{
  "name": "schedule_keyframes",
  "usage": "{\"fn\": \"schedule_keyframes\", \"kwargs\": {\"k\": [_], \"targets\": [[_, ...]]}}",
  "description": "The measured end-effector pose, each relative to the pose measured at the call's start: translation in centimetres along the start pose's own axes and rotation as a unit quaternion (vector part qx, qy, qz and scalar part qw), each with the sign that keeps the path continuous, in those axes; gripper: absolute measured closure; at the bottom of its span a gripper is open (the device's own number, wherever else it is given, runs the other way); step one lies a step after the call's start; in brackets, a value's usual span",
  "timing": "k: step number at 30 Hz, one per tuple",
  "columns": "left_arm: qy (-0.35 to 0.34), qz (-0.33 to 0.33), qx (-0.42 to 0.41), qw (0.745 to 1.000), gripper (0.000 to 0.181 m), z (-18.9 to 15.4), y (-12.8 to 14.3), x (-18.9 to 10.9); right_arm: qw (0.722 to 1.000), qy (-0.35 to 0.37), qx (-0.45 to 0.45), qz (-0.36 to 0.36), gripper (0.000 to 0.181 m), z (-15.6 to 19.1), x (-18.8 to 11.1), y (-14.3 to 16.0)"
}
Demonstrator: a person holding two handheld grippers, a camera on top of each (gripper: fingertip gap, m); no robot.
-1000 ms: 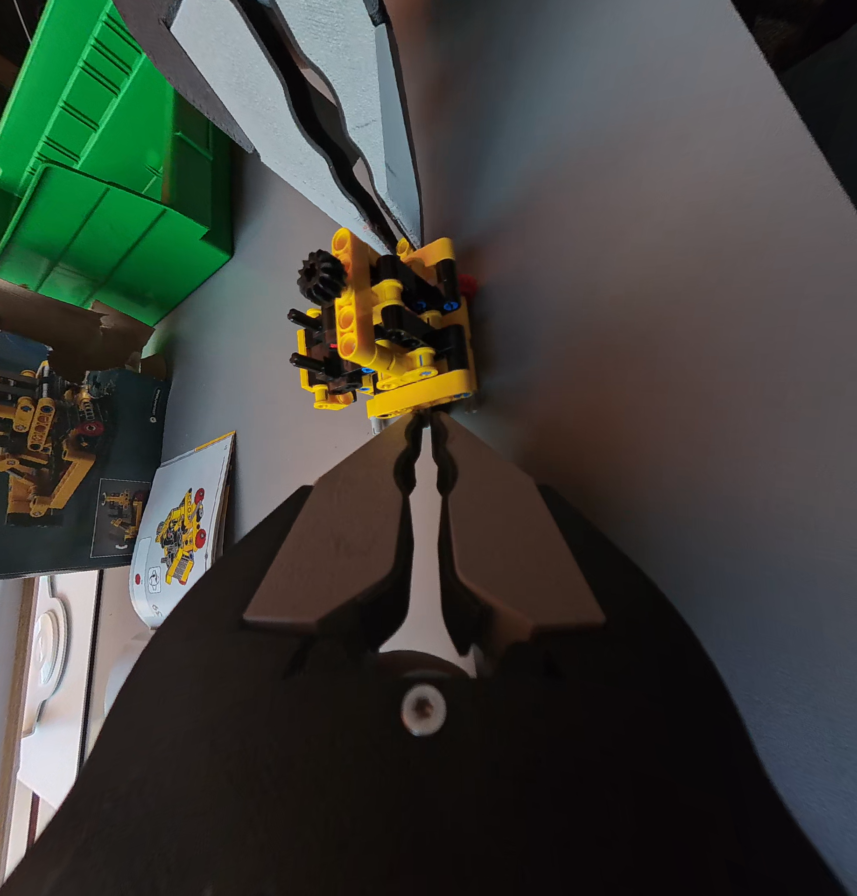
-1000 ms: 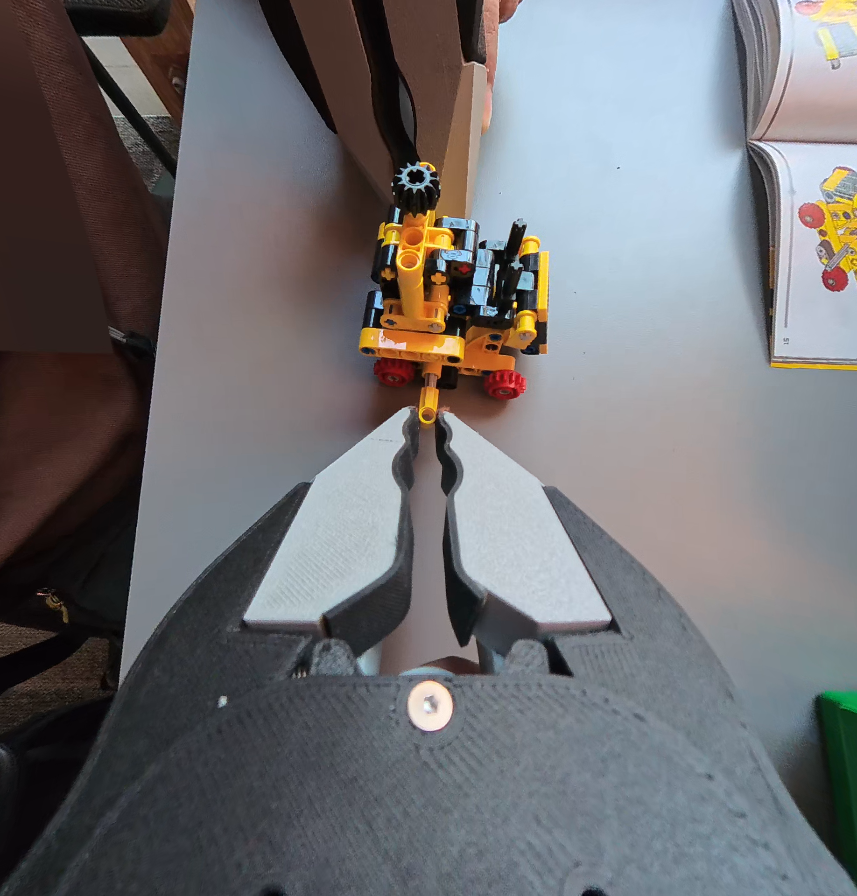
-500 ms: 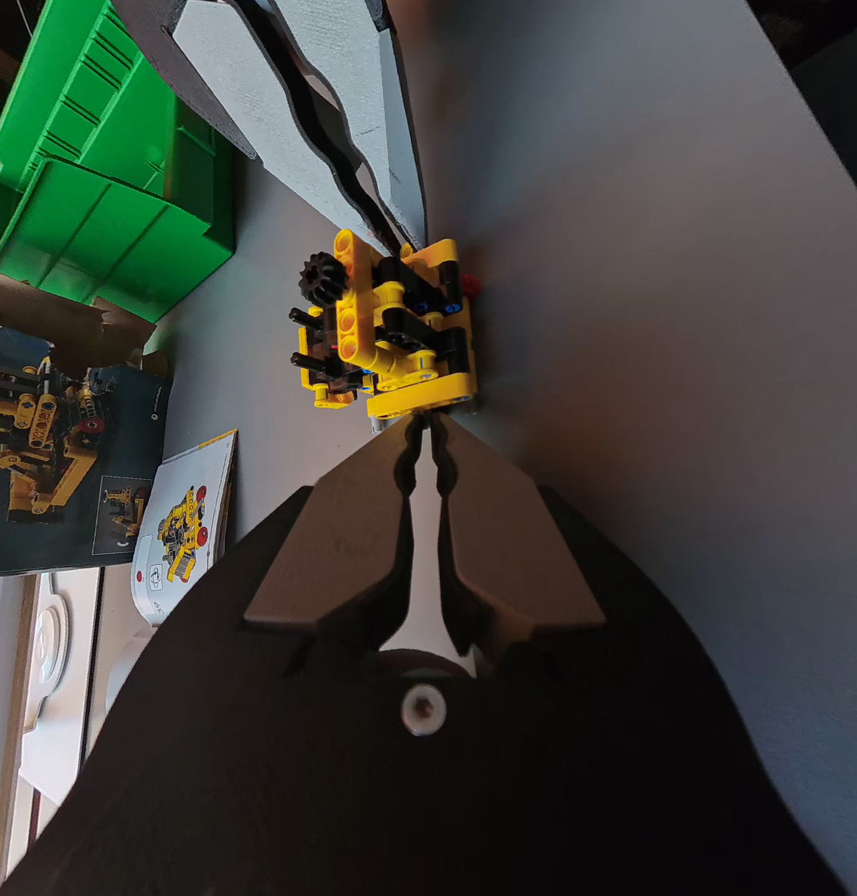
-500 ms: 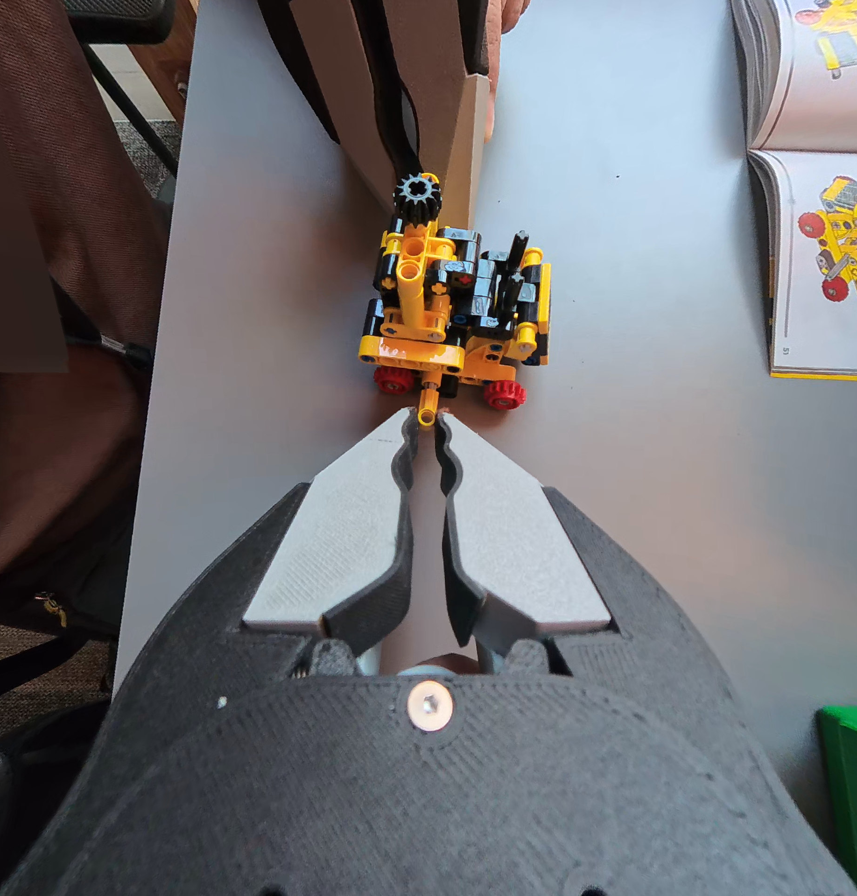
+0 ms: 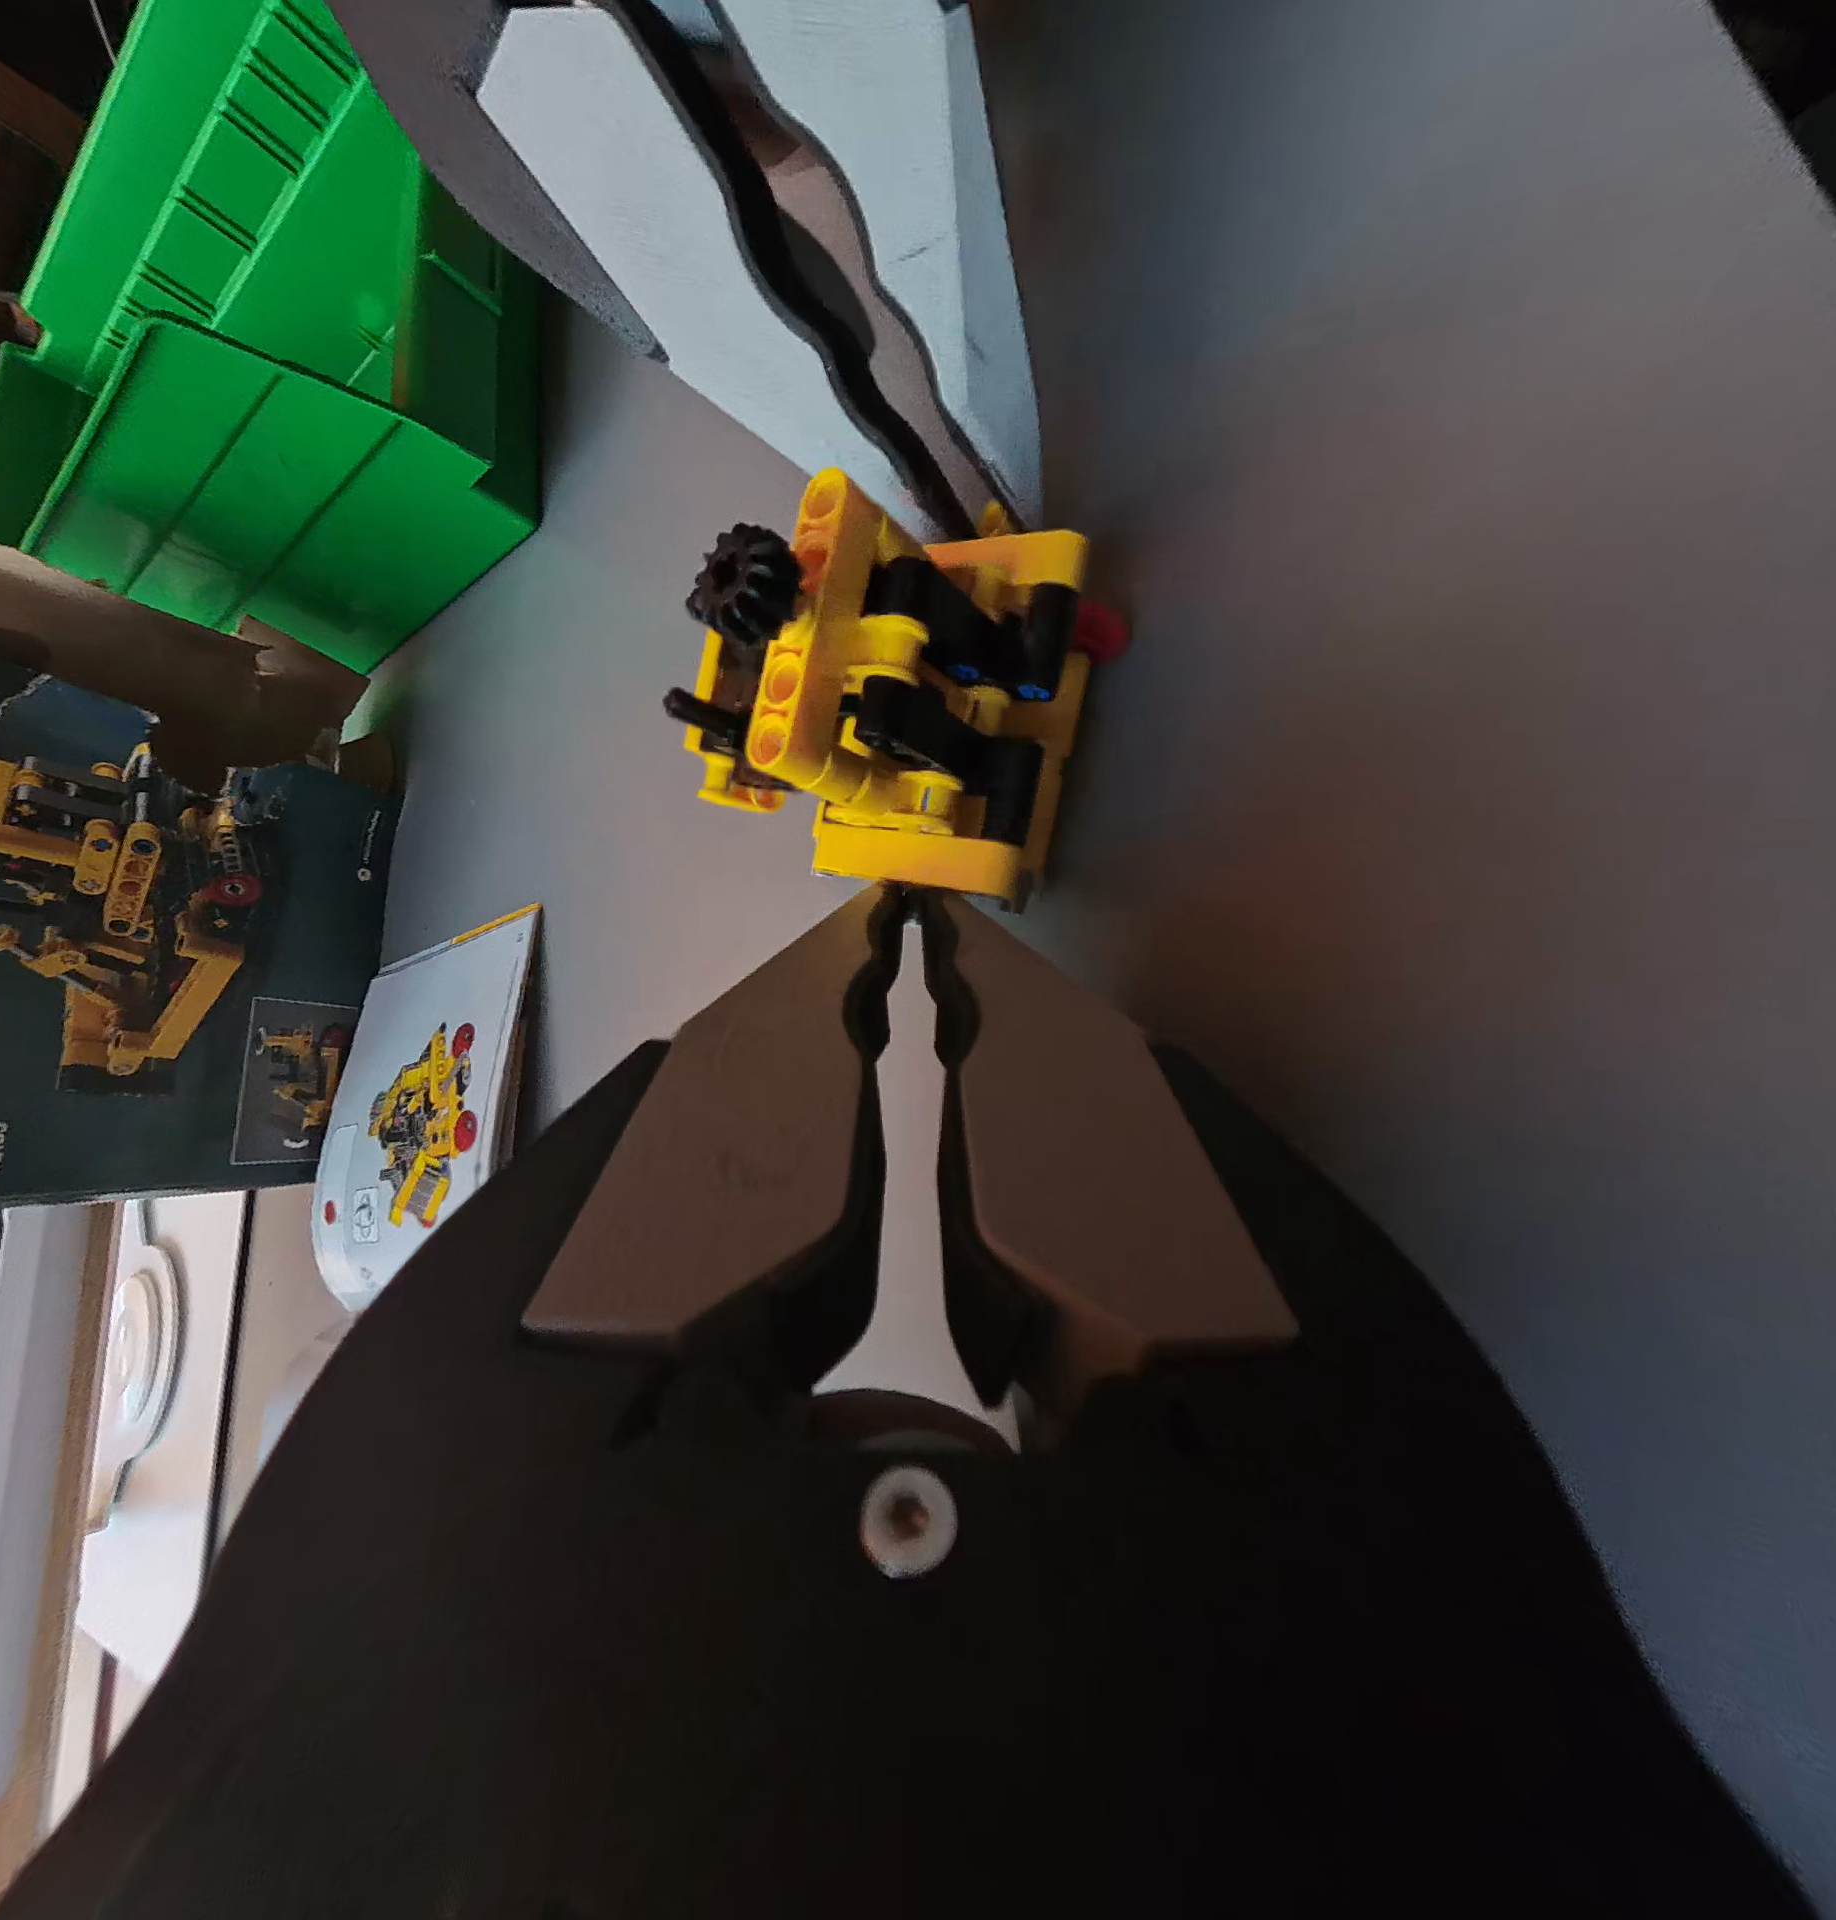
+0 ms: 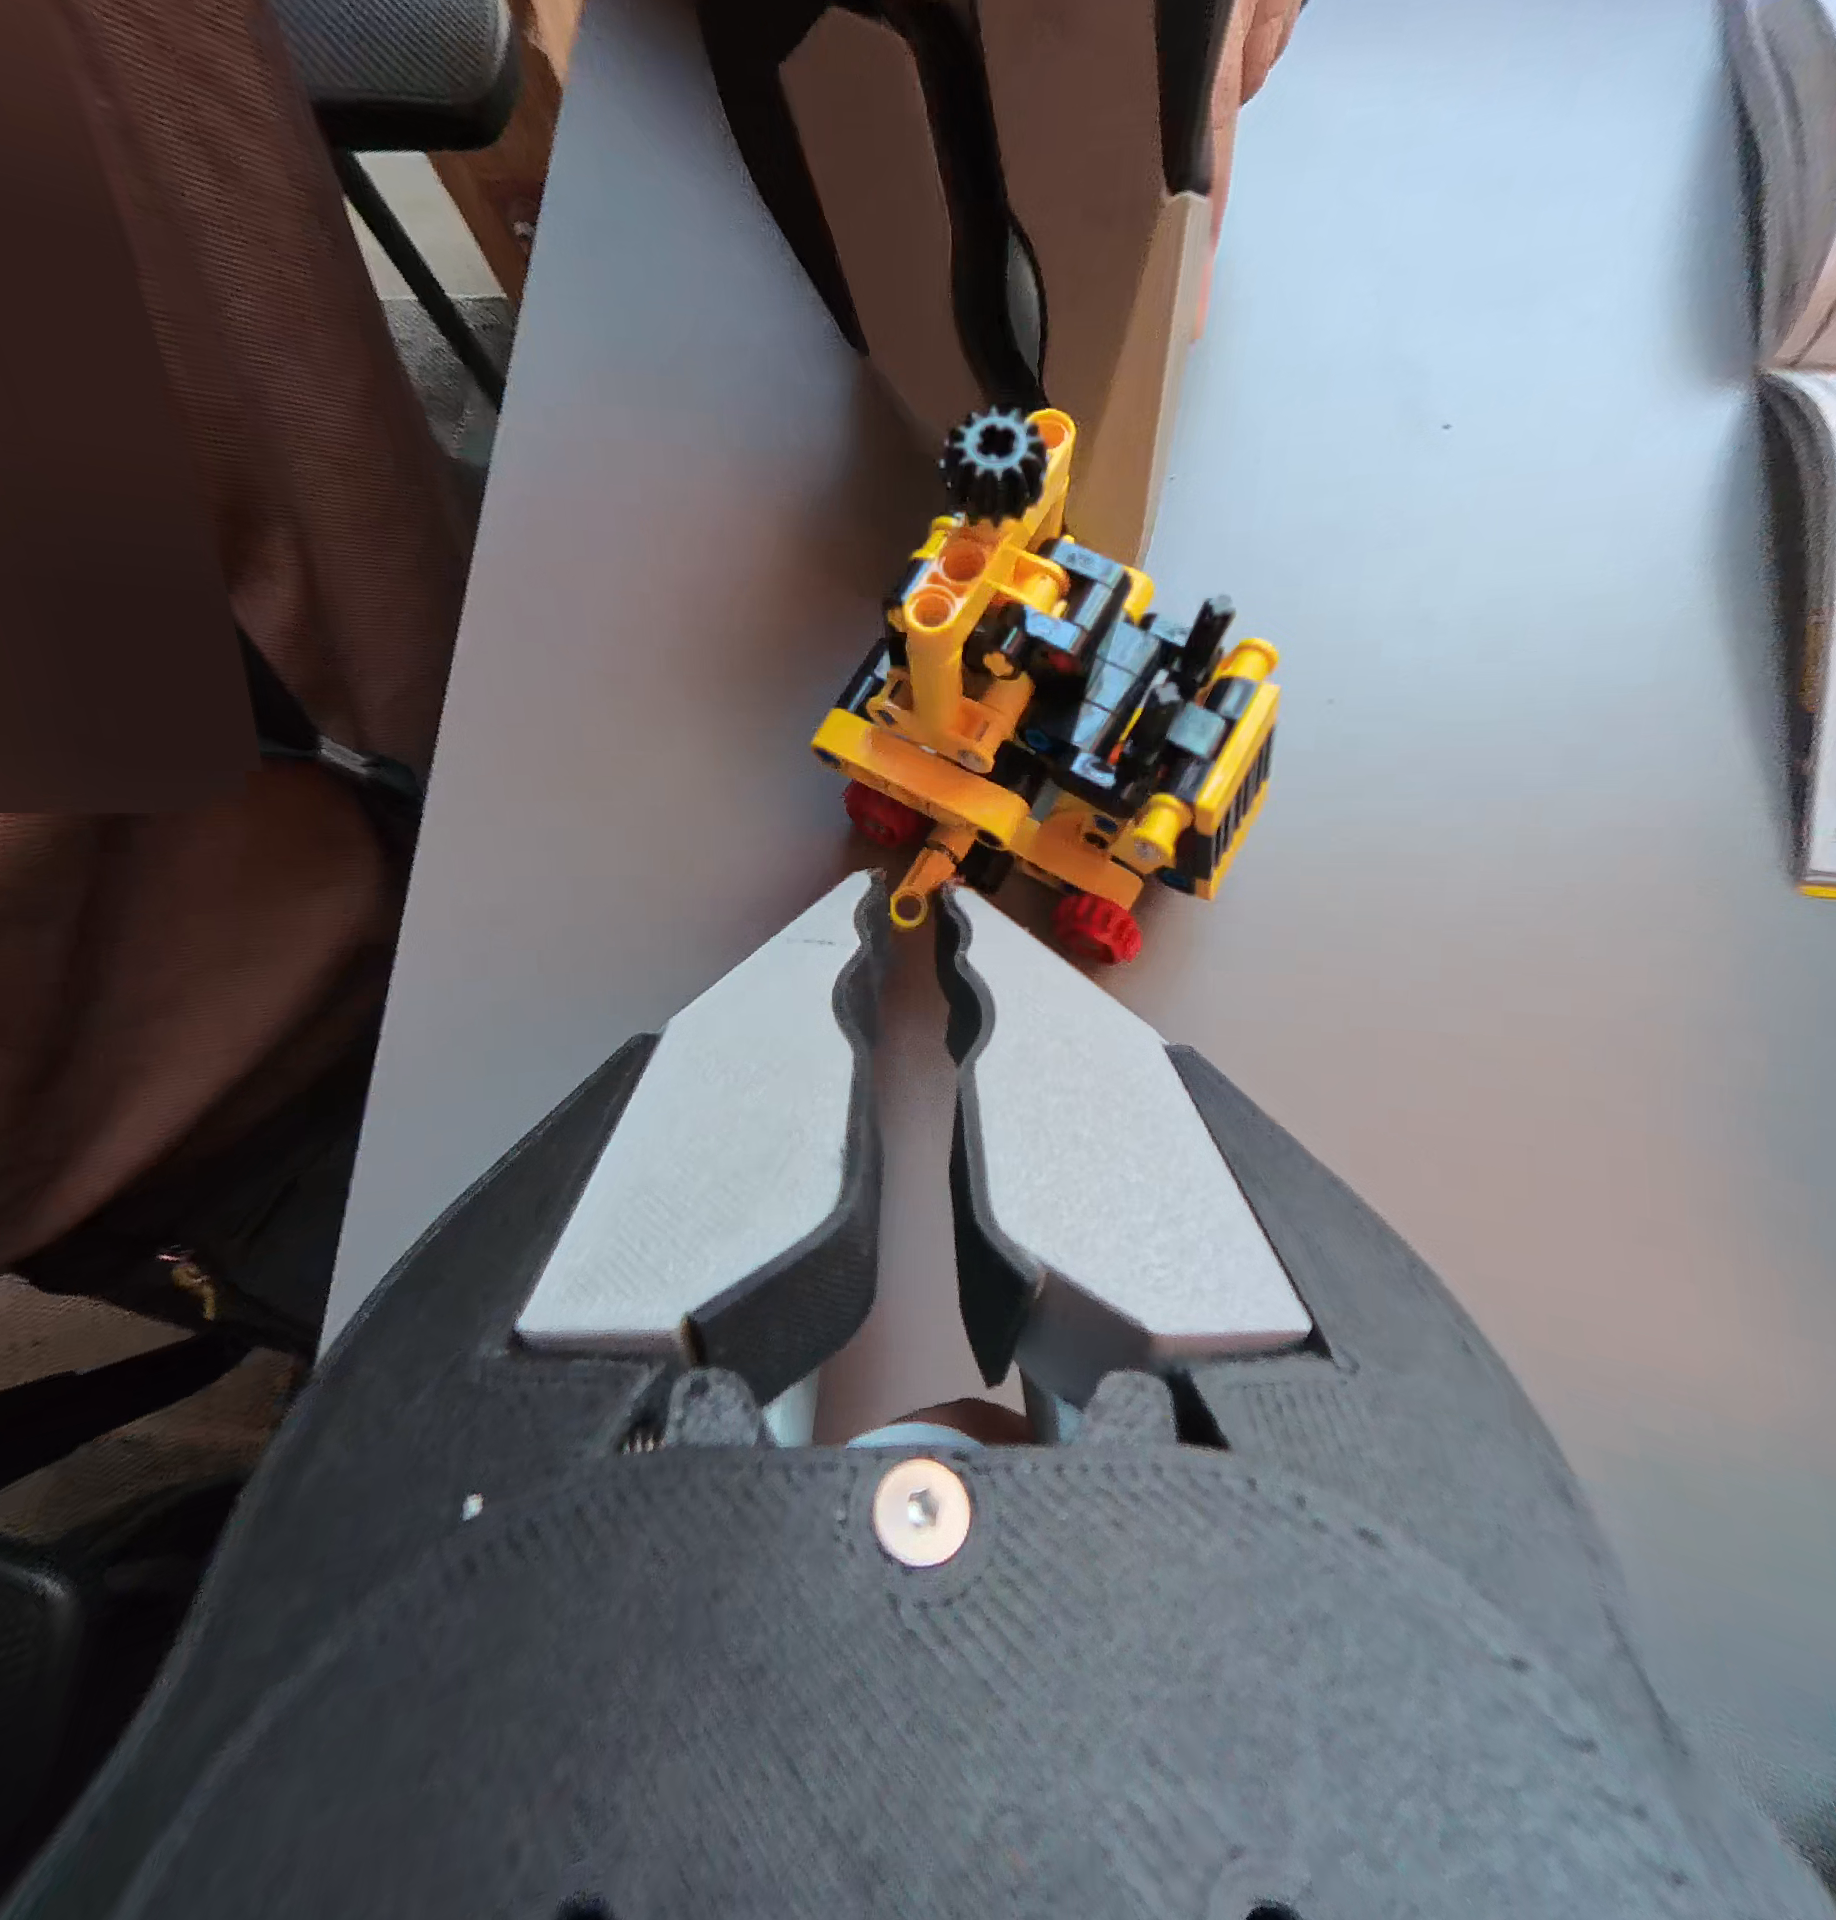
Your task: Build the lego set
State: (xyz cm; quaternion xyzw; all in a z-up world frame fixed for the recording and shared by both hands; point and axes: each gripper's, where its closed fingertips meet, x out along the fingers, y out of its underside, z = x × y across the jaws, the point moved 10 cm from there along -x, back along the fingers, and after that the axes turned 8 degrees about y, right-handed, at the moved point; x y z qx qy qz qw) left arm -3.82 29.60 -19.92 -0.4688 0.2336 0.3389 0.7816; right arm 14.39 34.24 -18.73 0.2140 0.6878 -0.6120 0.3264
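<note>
A yellow and black lego vehicle (image 5: pixel 935 717) with red wheels and a black gear (image 6: pixel 992 457) on top sits on the grey table (image 5: pixel 1465 623). In the right wrist view the vehicle (image 6: pixel 1090 686) is skewed. My right gripper (image 6: pixel 909 902) is shut on a small yellow connector (image 6: pixel 919 883) that sticks out of the vehicle's near side. My left gripper (image 5: pixel 906 920) is shut on a small stub at the vehicle's opposite side; the stub is mostly hidden. Each gripper shows across the vehicle in the other's view, the right (image 5: pixel 997 504) and the left (image 6: pixel 1033 379).
Green plastic bins (image 5: pixel 249 343), the set's dark box (image 5: pixel 145 935) and an instruction booklet (image 5: pixel 426 1112) lie to the left in the left wrist view. The open booklet (image 6: pixel 1828 623) lies at the right. The table edge (image 6: pixel 457 727) and a person's brown clothing (image 6: pixel 166 935) are at the left. About 6 centimeters separates my left fingertips from my right.
The vehicle has turned and tilted in the right wrist view, its wheeled end swinging nearer to my right gripper. Both grippers keep their holds.
</note>
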Motion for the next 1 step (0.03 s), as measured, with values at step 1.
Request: {"fn": "schedule_keyframes", "kwargs": {"k": [1], "targets": [[0.000, 0.001, 0.000, 1.000, 0.181, 0.23, 0.15, -0.05, 1.000, 0.004, 0.002, -0.001, 0.176, -0.11, 0.02, 0.00]]}}
